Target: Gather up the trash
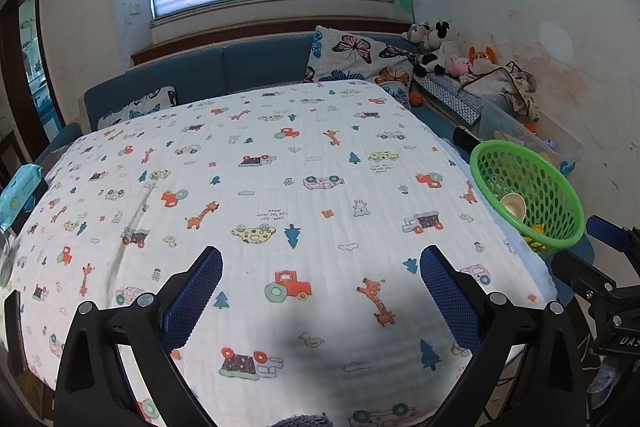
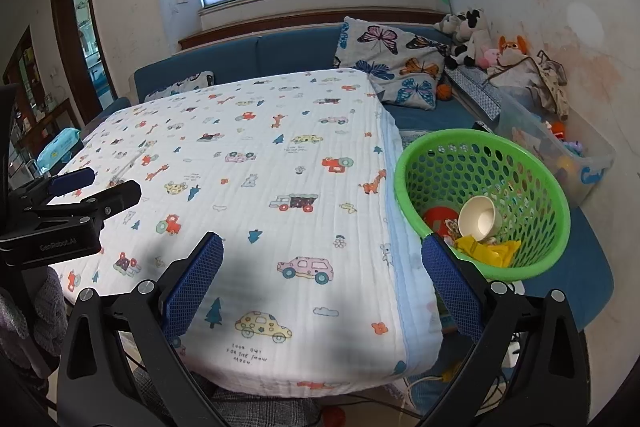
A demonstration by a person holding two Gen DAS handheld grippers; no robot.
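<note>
Currently both claws, left claw [image 1: 321, 269] and right claw [image 2: 322, 257], are gaping wide, gripping nothing, hovering above the tabletop [image 2: 256, 155]; green basket [image 2: 536, 163] is sitting off its right edge.

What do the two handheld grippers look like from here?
Both look alike: the left gripper and right gripper have black plastic linkage arms with silver pivot bolts and flat fingers faced with blue textured pads. In the right wrist view, the left gripper's body bears a faint "GenRobot.AI" marking. No sleeves are clearly visible.

Basket [image 2: 482, 163] contents under paper cup [image 2: 479, 218] hidden.
</note>
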